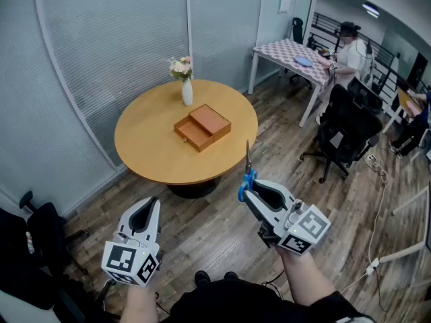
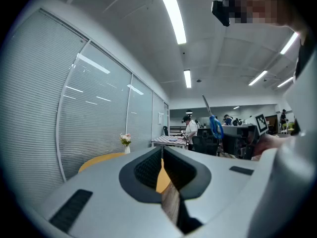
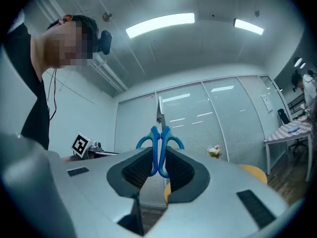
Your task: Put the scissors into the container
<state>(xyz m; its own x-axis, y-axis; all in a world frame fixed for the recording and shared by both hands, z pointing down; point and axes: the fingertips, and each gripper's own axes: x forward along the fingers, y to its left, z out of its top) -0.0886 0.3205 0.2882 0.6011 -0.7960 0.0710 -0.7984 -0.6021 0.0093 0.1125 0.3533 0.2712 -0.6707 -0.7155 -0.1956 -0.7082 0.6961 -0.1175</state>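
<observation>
My right gripper (image 1: pixel 244 192) is shut on blue-handled scissors (image 1: pixel 247 169), whose blades point up and away from me. In the right gripper view the scissors (image 3: pixel 159 142) have their handles pinched between the jaws of the right gripper (image 3: pixel 159 157). The container, a small brown wooden box (image 1: pixel 202 128), sits in the middle of a round wooden table (image 1: pixel 145 147), well ahead of both grippers. My left gripper (image 1: pixel 153 203) hangs low at the left, shut and empty, and looks the same in its own view (image 2: pixel 162 156). The scissors (image 2: pixel 214 123) show at that view's right.
A white vase with flowers (image 1: pixel 186 89) stands at the table's far side, behind the box. Glass walls with blinds run behind and left of the table. A black office chair (image 1: pixel 347 130) and a checked table (image 1: pixel 293 52) with a seated person are at the right.
</observation>
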